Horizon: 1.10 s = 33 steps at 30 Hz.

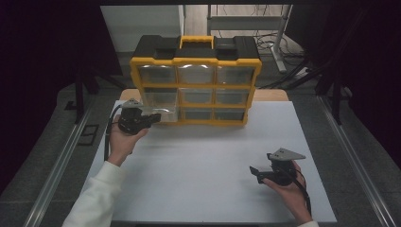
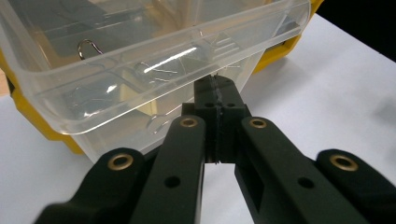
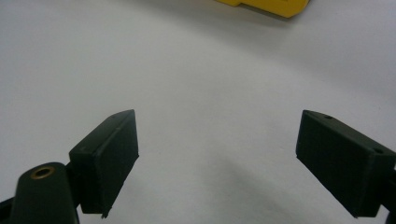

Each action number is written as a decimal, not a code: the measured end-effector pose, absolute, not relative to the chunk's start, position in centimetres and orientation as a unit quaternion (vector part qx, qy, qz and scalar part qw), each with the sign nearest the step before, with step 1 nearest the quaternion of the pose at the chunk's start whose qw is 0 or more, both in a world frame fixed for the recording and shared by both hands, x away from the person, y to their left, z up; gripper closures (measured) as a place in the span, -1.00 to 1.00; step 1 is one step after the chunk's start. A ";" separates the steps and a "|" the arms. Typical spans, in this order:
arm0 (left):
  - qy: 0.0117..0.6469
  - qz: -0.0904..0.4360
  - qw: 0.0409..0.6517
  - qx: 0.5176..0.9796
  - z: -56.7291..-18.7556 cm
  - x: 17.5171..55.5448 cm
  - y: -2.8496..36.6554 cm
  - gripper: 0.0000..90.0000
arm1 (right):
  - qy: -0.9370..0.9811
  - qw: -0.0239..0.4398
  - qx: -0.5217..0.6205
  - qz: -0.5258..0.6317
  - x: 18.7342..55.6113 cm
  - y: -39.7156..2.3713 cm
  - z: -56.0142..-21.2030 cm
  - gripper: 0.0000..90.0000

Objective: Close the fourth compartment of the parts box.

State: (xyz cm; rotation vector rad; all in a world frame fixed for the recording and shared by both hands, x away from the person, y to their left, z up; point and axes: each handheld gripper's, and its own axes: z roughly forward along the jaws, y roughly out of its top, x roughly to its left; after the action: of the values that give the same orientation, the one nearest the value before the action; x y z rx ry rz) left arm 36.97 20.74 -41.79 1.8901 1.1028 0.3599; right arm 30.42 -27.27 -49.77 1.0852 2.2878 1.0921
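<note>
Pinching drawer [image 2: 154,88] lip — left gripper [image 2: 215,100], contents blurred

The high view looks forward and down over the whole white tabletop [image 1: 208,170], the yellow drawer cabinet [image 1: 195,87] at upper centre. The left gripper view sits very close to a clear drawer [image 2: 140,70] of that cabinet. The right gripper view looks low across bare tabletop, the cabinet's yellow corner at its top edge.

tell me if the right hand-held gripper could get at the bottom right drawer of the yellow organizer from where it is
Probably yes. The right hand-held gripper sits with jaws open over bare white table, and nothing lies between it and the clear plastic bottom right drawer of the yellow and black plastic organizer.
</note>
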 end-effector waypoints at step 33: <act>0.464 0.151 0.438 0.755 -41.1 39.5 20.5 0.99 | 0.815 0.190 0.386 0.389 30.5 -27.2 -49.8 -0.70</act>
State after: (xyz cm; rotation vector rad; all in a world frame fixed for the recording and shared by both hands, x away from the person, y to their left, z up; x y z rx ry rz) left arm 39.45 20.47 -41.08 1.8757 1.1542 0.3765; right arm 30.51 -27.23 -49.81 1.0841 2.2887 1.0932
